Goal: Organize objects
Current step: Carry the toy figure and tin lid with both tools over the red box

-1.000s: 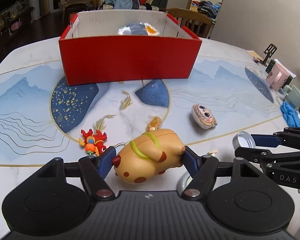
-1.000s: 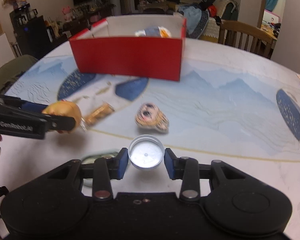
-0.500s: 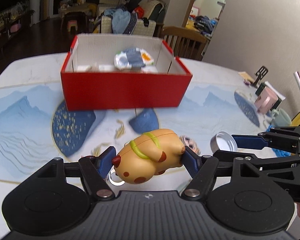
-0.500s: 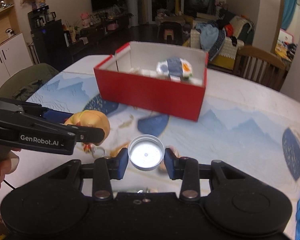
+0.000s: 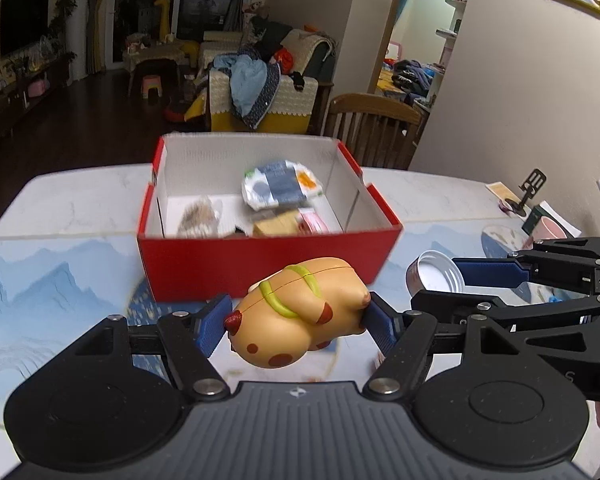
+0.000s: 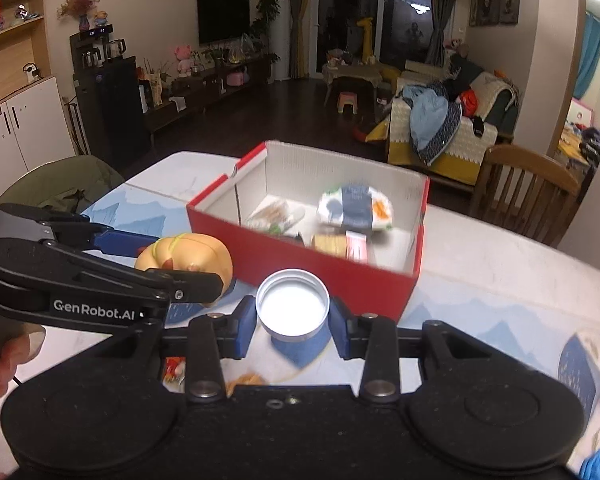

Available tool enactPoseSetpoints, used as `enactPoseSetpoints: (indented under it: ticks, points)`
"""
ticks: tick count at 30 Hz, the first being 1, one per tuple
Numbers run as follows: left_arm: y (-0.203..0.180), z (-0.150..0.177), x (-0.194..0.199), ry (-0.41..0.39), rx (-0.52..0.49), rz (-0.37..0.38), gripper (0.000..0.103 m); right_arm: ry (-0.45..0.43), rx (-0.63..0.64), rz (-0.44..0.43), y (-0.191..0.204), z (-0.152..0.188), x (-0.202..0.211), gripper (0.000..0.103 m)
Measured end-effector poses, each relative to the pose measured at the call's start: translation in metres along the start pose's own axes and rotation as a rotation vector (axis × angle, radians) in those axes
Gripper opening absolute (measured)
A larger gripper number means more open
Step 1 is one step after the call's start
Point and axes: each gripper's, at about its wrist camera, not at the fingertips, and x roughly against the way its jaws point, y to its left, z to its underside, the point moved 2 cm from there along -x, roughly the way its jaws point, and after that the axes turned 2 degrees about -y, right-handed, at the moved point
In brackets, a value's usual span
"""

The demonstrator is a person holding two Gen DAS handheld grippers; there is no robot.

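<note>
Red box (image 5: 260, 264) sits mid-counter (image 5: 60, 196), already half filled. This side of it our left claw (image 5: 296, 326) clamps the rounded toy (image 5: 300, 320), which could slip; our right claw (image 6: 292, 316) pinches the metal lid (image 6: 292, 308). Blur muddles the box's contents.

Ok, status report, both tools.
Left tool shut on spotted toy. Right tool shut on metal lid. Red box ahead, nothing in the way.
</note>
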Motion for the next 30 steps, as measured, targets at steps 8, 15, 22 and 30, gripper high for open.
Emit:
enactPoseSetpoints:
  ticks: [8,15,22,30]
  points:
    - [0.015,-0.039,-0.017,-0.038,-0.044,-0.056,0.071,-0.024,-0.002,0.018,-0.011,-0.035,-0.028,0.038]
    - [0.029,-0.069,-0.049,-0.036,-0.066,-0.098,0.071,-0.007,-0.027,0.034,-0.024,-0.057,-0.062,0.038]
    - [0.042,-0.093,-0.087,-0.017,-0.071,-0.126,0.071,0.039,-0.048,0.058,-0.040,-0.067,-0.103,0.038]
    - [0.059,-0.108,-0.135,0.045,-0.039,-0.123,0.071,0.098,-0.075,0.089,-0.065,-0.074,-0.152,0.038]
